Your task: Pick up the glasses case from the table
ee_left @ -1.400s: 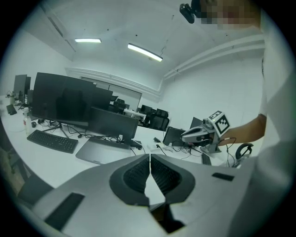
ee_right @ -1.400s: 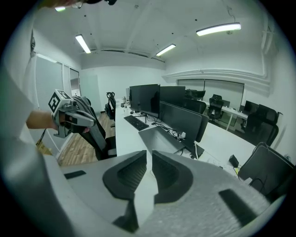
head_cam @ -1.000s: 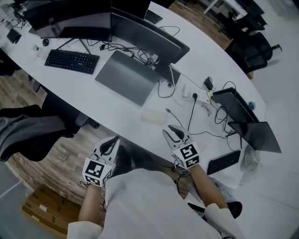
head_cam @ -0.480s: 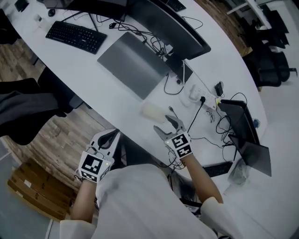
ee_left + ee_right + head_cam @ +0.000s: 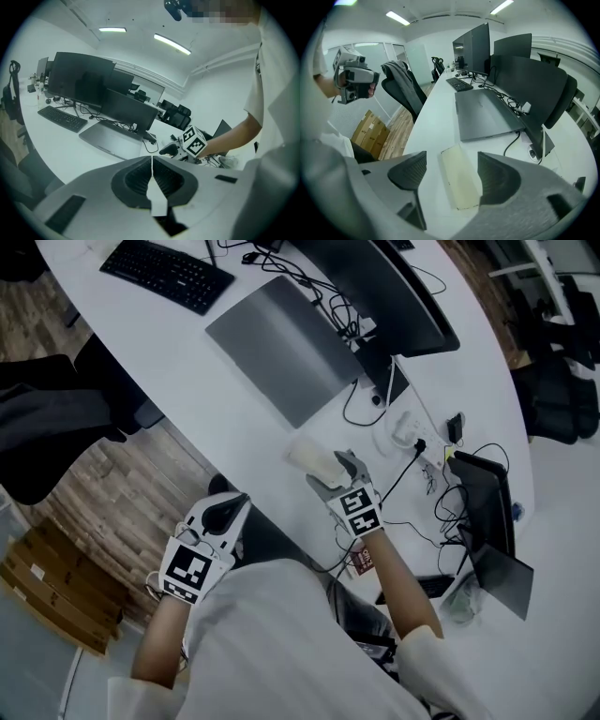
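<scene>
The glasses case (image 5: 458, 178), a pale cream flat box, lies on the white table (image 5: 234, 413) near its front edge; it also shows in the head view as a pale glasses case (image 5: 311, 459). My right gripper (image 5: 330, 474) hangs just over it, pointing steeply down, with its jaws opening and the case seen between them, pads apart from it. In the right gripper view the gripper (image 5: 452, 171) straddles the case. My left gripper (image 5: 225, 514) is off the table's edge at the left, shut with nothing in it, as the left gripper view (image 5: 152, 176) shows.
A closed grey laptop (image 5: 281, 348) lies beyond the case. Behind it stand dark monitors (image 5: 384, 296), a black keyboard (image 5: 169, 273) and tangled cables (image 5: 412, 456). A second laptop (image 5: 483, 502) is at the right. Cardboard boxes (image 5: 47, 587) and an office chair (image 5: 56, 418) stand on the wooden floor.
My right gripper came down and forward over the glasses case and its jaws spread wide. The left gripper sank a little beside the table's edge.
</scene>
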Demonstrator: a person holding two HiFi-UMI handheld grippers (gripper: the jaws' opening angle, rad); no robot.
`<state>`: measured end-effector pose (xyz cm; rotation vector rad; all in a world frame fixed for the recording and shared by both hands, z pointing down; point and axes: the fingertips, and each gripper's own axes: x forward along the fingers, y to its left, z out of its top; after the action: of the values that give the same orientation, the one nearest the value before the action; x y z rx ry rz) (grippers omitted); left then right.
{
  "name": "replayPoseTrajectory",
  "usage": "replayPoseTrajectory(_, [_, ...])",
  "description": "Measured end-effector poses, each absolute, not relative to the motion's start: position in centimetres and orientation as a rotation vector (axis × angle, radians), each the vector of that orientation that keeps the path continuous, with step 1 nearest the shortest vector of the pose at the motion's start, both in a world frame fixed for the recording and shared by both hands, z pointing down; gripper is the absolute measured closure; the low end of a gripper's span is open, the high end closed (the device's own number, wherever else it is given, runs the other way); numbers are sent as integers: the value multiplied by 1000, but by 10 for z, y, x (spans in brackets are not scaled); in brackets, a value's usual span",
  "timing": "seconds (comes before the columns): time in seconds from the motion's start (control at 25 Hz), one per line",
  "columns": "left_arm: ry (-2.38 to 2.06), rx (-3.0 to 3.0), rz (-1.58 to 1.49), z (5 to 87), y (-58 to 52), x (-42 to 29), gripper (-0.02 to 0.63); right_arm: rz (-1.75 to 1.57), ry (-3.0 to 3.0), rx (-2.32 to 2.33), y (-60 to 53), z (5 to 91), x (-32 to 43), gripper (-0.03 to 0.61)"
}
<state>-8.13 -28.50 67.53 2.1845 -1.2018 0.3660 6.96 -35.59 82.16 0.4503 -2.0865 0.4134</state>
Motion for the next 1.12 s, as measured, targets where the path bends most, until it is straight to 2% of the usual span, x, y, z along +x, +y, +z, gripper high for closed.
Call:
replayPoseTrajectory(0.52, [-1197, 2117, 371, 703, -292, -78, 603, 325, -1970, 238, -359, 888, 64, 206])
replayPoseTrajectory(1.12, [-1268, 2032, 383, 719, -282, -95, 603, 184, -1864, 110, -354, 932, 72, 207])
